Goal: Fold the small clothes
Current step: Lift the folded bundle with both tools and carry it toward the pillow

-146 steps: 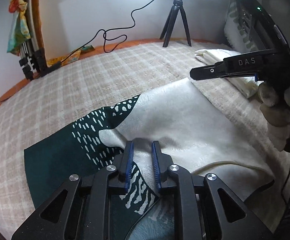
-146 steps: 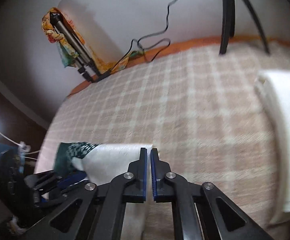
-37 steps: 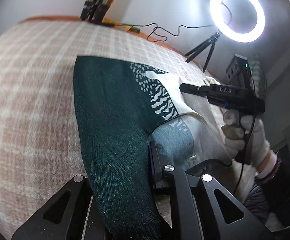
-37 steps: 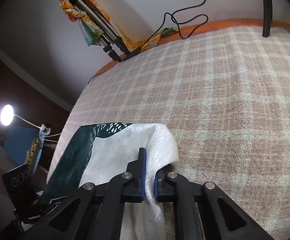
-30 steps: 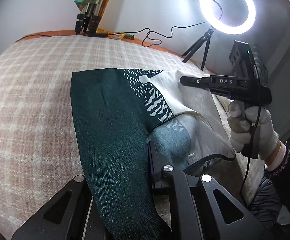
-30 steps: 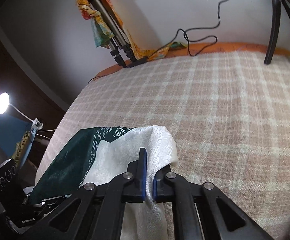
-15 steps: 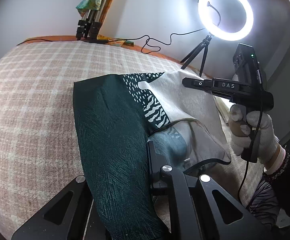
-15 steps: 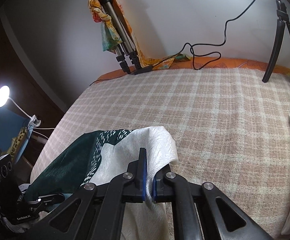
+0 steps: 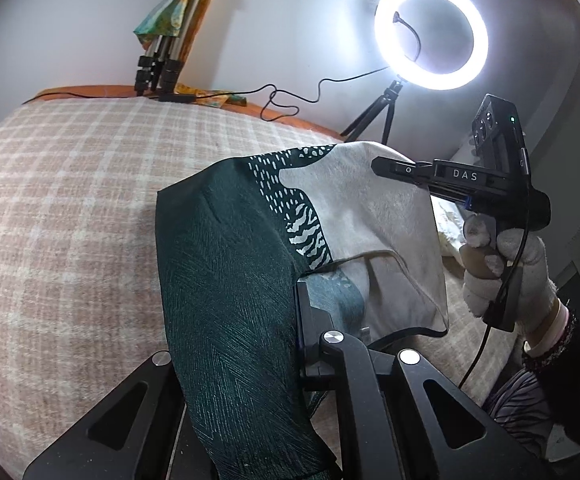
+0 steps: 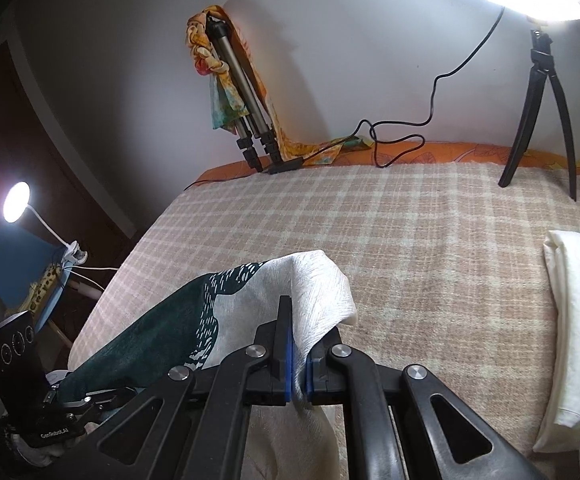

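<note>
The green-and-cream cloth hangs lifted above the checked bed, not yet folded flat. My left gripper pinches its green edge at 6 o'clock, my right gripper clamps the cream corner. 1 white folded piece waits at 3 o'clock.

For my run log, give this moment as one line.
left gripper: shut on cloth | right gripper: shut on cloth | cloth: lifted above bed
</note>
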Motion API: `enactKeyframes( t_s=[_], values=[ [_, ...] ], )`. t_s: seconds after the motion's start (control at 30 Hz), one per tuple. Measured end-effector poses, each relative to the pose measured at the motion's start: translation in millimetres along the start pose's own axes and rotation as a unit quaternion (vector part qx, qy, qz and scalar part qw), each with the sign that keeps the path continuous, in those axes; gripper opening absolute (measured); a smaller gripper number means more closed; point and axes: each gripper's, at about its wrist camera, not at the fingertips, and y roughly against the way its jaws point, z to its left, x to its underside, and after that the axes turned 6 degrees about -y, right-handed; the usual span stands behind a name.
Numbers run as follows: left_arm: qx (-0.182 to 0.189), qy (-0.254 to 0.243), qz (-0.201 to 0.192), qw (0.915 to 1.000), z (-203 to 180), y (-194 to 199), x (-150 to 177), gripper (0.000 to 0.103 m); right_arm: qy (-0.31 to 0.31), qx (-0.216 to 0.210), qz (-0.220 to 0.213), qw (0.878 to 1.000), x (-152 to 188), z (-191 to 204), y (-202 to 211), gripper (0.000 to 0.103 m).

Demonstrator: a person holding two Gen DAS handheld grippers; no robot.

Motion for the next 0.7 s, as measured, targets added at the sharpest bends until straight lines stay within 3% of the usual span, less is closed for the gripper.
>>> enactKeyframes(
  t_s=[0.43,0.7],
  values=[
    [0.040,-0.063,-0.039,0.9965,-57,-5,-37,0.006,0.009,0.024,-0.044,0.999,-16,-16,72,0.002],
    [0.066,-0.094,-0.048,0.9921,-104,-38,-65,0.006,-0.006,0.051,-0.063,0.997,-30,-73,121,0.002]
  ],
)
